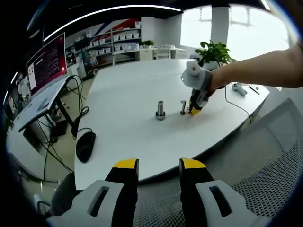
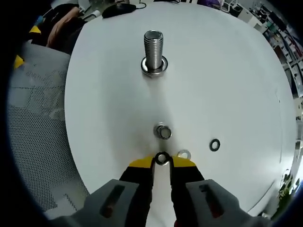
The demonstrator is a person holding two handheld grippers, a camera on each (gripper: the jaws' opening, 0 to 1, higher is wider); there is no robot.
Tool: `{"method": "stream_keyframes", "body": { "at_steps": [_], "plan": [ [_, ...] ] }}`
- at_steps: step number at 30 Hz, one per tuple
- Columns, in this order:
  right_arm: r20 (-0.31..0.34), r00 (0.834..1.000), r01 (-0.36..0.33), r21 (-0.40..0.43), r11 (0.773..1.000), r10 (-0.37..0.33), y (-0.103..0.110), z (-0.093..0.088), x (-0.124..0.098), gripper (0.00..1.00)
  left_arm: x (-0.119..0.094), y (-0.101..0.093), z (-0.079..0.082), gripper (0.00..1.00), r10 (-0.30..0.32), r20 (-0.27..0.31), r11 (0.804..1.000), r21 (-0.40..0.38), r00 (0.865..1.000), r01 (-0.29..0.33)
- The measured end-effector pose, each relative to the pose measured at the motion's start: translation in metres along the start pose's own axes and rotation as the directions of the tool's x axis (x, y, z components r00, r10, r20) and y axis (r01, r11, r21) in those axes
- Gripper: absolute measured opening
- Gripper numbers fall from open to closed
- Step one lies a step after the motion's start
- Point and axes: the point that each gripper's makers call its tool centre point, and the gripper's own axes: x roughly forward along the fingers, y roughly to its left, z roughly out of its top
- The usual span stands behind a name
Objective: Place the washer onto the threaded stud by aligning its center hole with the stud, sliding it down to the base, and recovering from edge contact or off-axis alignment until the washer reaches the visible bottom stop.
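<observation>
- White round tabletop point(image 2: 236, 71) carries everything.
- Large upright threaded steel stud point(image 2: 153, 49) stands well ahead of the right tool point(image 2: 162, 163); a smaller stud point(image 2: 164, 131) is nearer.
- Right tool, nearly closed, pinches a small dark washer point(image 2: 162, 158) at its tips.
- Left tool point(image 1: 158, 165) hangs empty, parted, far off.

Table point(image 2: 227, 71): showing a smooth, matt white top. Large stud point(image 2: 153, 49) on it: gleaming as ribbed bright metal, with a shiny metal base ring. Small stud point(image 2: 163, 131), nearer the right gripper point(image 2: 162, 163): glinting steel. Washer point(image 2: 162, 158) between the tips: looking dark and dull. Chair point(image 2: 35, 118) beside the table: showing grey woven mesh.
</observation>
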Motion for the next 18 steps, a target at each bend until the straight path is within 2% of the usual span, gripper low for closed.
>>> {"method": "stream_keyframes", "body": {
  "at_steps": [15,17,18],
  "plan": [
    [-0.015,1.0,-0.002,0.03,1.0,0.002,0.0007,0.0007,-0.0007,0.15,0.0002,0.0013,-0.0011,0.33,0.001,-0.001,1.0,-0.002,1.0,-0.001],
    [0.018,1.0,0.017,0.112,0.994,-0.019,0.0011,0.0016,-0.0006,0.15,0.0,0.0015,-0.001,0.33,0.001,0.0,1.0,-0.002,1.0,-0.001],
    [0.024,1.0,0.016,0.107,0.994,-0.019,0.0012,0.0009,-0.0007,0.14,0.0,0.0015,-0.0009,0.33,0.001,0.0,1.0,-0.002,1.0,-0.001]
  ]
}}
